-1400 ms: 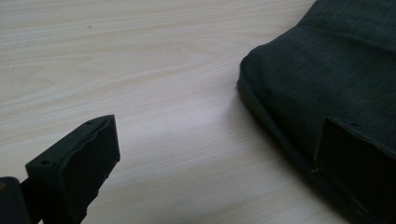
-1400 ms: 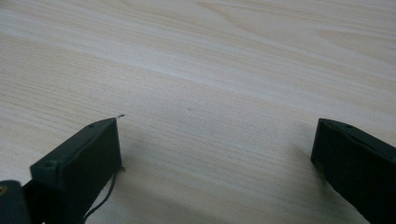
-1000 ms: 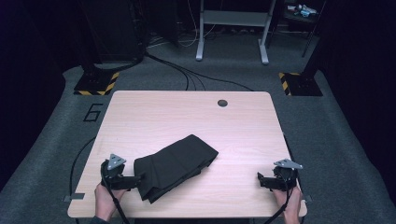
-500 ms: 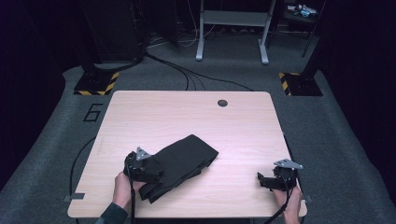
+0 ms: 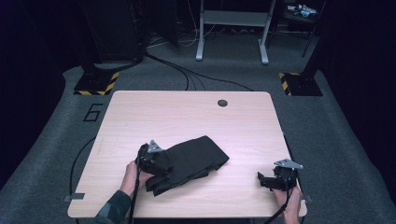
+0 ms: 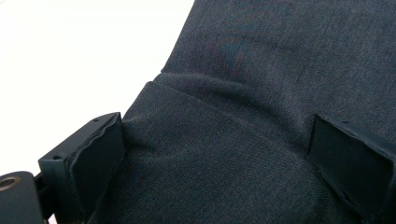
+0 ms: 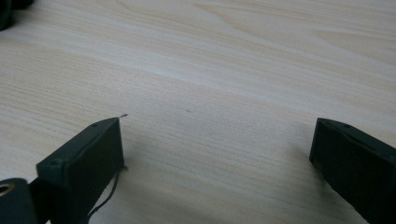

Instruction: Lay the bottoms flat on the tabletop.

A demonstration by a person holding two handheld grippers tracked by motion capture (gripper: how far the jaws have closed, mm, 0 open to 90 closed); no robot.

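A dark folded cloth [image 5: 187,161] is seen in the lower middle of the high view, lying flat on the wooden table [image 5: 187,112]. Its long side runs on a slant, from the lower left up toward the right. The low left end of the cloth is where the left gripper [image 5: 150,157] is placed. In the left gripper view, the cloth [image 6: 261,93] is seen right between the two black jaws, which are spread wide apart. A fold edge of the cloth [image 6: 196,100] is seen crossing just ahead of them. The jaws are set around the cloth, but nothing is pinched yet.

The right gripper [image 5: 273,179] is seen at the lower right of the high view, well apart from the cloth. Its jaws are spread wide too, and nothing is held. In the right gripper view, bare table wood [image 7: 210,70] is seen between them.

So the left gripper is much the nearer one. The cloth stretches away from it, up and to the right. It is judged that the near end is about to be pinched and lifted by the left gripper. A good grip on all the layers is likely to be needed.
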